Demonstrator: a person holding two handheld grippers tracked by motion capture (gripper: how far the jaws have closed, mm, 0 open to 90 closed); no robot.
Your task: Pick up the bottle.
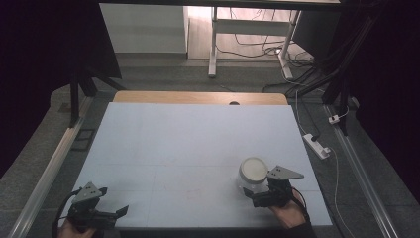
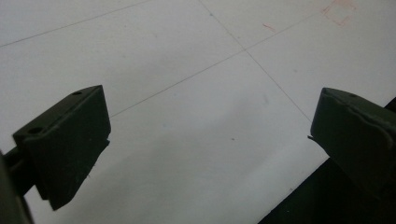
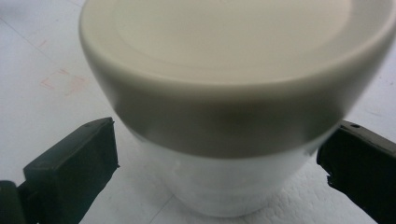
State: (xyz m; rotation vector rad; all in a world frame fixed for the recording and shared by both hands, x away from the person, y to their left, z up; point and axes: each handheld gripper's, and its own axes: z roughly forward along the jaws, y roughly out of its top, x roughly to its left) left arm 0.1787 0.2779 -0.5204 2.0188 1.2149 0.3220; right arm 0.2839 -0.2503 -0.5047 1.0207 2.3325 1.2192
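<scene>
A white jar (image 1: 253, 173) with a cream lid stands upright on the pale table (image 1: 188, 134), near the front right. My right gripper (image 1: 251, 192) reaches it from the near side. In the right gripper view the jar (image 3: 229, 186) sits between the two black jaws of the right gripper (image 3: 217, 154), which is open, with a small gap on each side of the jar's body. My left gripper (image 1: 115, 199) hovers at the table's front left corner. It is open (image 2: 210, 126), with only bare table surface between its jaws.
Faint pencil lines and a small red mark (image 2: 338, 11) cross the table surface. A wooden strip (image 1: 198, 97) runs along the far edge. A power strip (image 1: 317, 145) and cables lie on the floor to the right. The table's front edge is just below both grippers.
</scene>
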